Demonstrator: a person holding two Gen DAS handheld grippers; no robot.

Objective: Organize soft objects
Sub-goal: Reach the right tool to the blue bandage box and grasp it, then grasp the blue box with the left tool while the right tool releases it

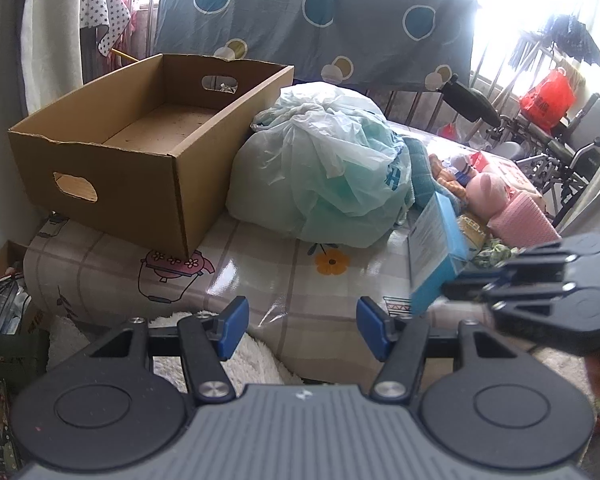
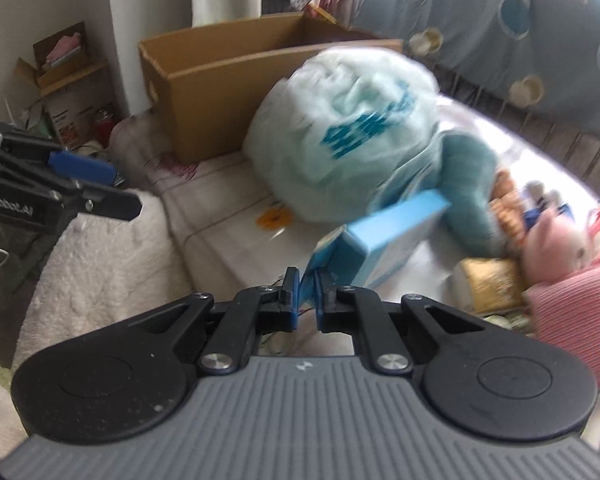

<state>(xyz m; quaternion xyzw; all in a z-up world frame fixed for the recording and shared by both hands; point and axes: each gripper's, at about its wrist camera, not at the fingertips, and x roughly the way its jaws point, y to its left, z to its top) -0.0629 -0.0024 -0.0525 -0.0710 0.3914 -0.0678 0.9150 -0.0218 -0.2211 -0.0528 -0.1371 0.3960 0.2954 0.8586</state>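
Carrying the blue box [image 2: 384,236] looks like the step in hand: it sticks out ahead of the right gripper [image 2: 305,300], whose jaws are clamped on its near edge. Next, I judge, it must travel up and left, past the bag [image 2: 340,136], into the empty carton [image 1: 148,128]. Well left of it, the left gripper [image 1: 302,326] holds nothing, jaws apart.
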